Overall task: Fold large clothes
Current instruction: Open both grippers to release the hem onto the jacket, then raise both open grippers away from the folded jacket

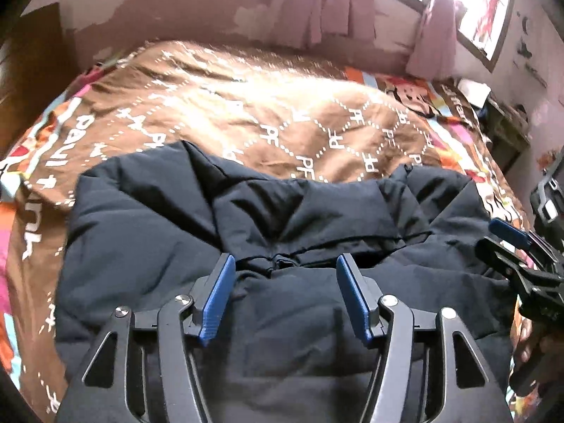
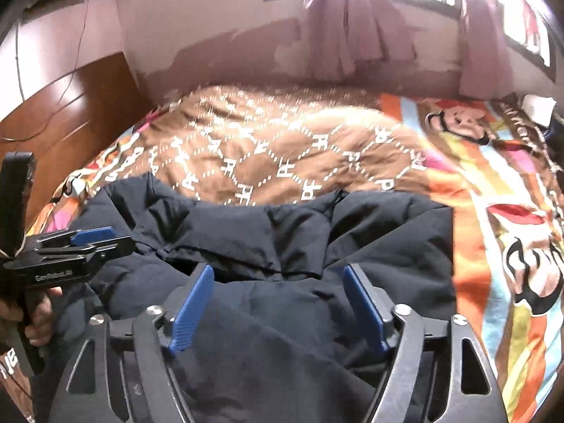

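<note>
Left gripper [image 1: 285, 264] hangs with blue pads apart, empty, above the dark padded jacket [image 1: 246, 246] bunched at six o'clock on the patterned bedspread [image 1: 246, 112]. Right gripper [image 2: 280, 275] likewise gapes empty over it; folding seems partly done, probably needing another fold.

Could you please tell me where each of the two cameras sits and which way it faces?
Left wrist: on the left gripper, looking forward and down past its open blue fingers at the dark jacket on the bed; the right gripper shows at the right edge.
Right wrist: on the right gripper, also open, facing the same jacket; the left gripper and the hand holding it show at left.
Shared: jacket, patterned bedspread, pink curtains, window wall.
</note>
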Tool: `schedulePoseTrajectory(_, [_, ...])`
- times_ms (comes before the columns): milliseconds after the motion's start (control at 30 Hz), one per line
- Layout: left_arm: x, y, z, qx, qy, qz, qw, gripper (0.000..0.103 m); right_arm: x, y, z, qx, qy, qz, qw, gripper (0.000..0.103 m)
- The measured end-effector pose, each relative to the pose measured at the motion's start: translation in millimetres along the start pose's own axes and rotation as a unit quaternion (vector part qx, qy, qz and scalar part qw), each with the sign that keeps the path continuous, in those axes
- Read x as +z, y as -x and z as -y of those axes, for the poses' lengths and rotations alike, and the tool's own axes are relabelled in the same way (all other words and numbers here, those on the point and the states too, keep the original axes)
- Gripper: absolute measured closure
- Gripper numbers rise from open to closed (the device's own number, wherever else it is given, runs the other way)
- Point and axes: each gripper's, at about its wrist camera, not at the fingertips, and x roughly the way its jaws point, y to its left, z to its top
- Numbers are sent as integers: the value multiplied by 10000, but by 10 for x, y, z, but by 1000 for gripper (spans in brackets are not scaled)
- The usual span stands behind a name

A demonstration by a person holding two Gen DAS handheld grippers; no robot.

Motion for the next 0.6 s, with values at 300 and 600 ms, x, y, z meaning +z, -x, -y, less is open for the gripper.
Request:
schedulePoseTrajectory(300, [-131, 434, 103, 20, 16, 704, 9975, 18, -130, 501, -79, 38, -96, 699, 9975, 0])
schedulePoseTrajectory(600, [-352, 1025, 255, -67, -30, 1440, 9896, 6, -276, 1080, -237, 60, 134, 1395, 9901, 0])
